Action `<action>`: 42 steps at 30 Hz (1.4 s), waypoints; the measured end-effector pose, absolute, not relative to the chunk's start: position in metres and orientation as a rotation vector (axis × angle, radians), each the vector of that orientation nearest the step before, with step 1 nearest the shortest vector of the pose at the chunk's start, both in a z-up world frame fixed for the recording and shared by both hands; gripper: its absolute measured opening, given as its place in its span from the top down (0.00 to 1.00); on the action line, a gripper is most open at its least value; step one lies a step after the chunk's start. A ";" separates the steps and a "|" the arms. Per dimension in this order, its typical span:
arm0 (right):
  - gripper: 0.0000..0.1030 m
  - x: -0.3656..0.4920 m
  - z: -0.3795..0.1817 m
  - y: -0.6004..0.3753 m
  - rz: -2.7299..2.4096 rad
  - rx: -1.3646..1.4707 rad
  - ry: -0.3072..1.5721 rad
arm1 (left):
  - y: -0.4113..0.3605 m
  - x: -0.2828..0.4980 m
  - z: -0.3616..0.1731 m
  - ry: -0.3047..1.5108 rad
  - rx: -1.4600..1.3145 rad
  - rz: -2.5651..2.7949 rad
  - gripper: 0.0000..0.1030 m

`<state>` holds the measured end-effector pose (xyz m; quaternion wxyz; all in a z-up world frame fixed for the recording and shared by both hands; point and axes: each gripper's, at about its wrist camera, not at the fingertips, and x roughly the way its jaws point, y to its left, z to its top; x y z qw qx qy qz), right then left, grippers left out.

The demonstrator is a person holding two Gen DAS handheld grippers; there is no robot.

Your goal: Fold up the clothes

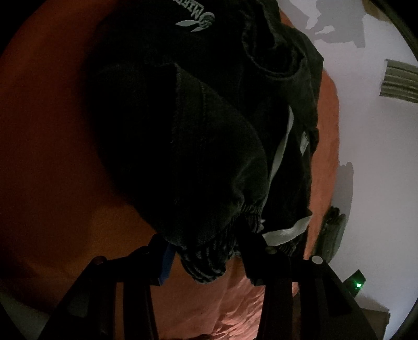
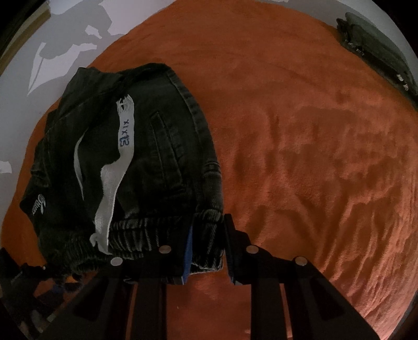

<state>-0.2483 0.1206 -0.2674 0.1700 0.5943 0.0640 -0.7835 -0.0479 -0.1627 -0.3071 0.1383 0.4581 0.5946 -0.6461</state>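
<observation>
A pair of black denim trousers (image 2: 146, 162) lies bunched on an orange fleece blanket (image 2: 313, 157), toward the left side of the blanket in the right wrist view, with its ribbed elastic waistband (image 2: 146, 235) at the near edge. A white cloth strip (image 2: 115, 172) with blue handwriting runs across the dark fabric from the middle down to the waistband, and a small pale logo (image 2: 39, 205) shows on the left fold. The right tongs (image 2: 207, 251) are pinching the waistband: the ribbed cloth fills the gap between the two black fingers, and a blue pad shows on the inner face of the left finger. In the left wrist view the same trousers (image 1: 198, 125) rise as a dark heap just ahead of the camera, the pale logo (image 1: 201, 19) at the far top and the white strip (image 1: 283, 146) trailing down the right side. The left tongs (image 1: 206, 257) grip a gathered bunch of the ribbed waistband (image 1: 209, 261), which bulges between the fingers and hangs slightly toward the camera. The blanket (image 1: 52, 130) spreads to the left and near side, and a pale wall (image 1: 378, 157) lies to the right. A folded olive-grey cloth (image 2: 378, 55) rests at the far right edge of the blanket in the right wrist view.
</observation>
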 end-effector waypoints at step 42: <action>0.88 -0.342 -0.029 0.211 -2.608 1.090 0.299 | -0.060 -0.194 -0.037 1.291 1.146 -2.706 0.75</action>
